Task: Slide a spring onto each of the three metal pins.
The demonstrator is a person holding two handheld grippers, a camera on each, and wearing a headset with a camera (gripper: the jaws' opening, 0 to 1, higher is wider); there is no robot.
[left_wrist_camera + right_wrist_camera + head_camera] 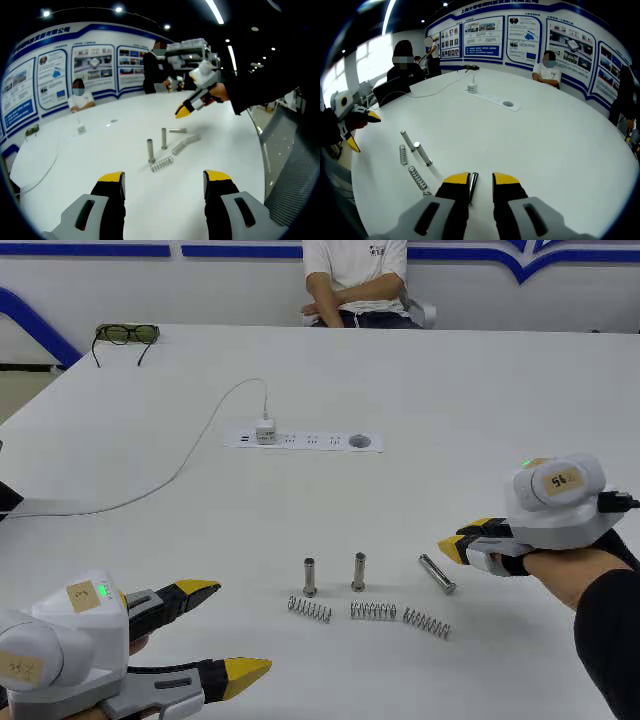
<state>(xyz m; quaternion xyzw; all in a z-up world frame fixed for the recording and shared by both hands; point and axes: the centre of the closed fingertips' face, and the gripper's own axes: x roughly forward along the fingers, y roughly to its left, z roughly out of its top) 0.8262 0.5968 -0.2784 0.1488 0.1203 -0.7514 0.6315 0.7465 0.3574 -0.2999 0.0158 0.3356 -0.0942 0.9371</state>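
Reading the labels first, we are finding a left sticker [82, 595] marked "3" on the left hand-held gripper [240, 626], with another lower on its body too smudged to read. The right hand-held gripper [448, 546] is carrying a right sticker [563, 480] with handwriting we cannot make out for sure. The posters [525, 37] on the wall are showing print too small to read.

We are holding the left hand-held gripper at the near left with its jaws wide apart and nothing between them. We are holding the right hand-held gripper at the right with its jaws only slightly apart. In its own view the end of the lying pin [437, 574] is showing in that narrow gap, and we cannot tell whether the jaws are touching it.

The left pin [310, 577] and the middle pin [359, 571] are standing upright on the tabletop [450, 390]. Just in front of the pins, the left spring [310, 609], middle spring [373, 611] and right spring [427, 622] are lying in a row, each apart from the pins.

Farther back, a power strip [320, 441] is lying flat with a white charger [265, 430] plugged in and its cable [170, 475] trailing off to the left. Glasses [125, 334] are resting near the far left corner. A person [355, 285] is sitting at the far edge with arms crossed.
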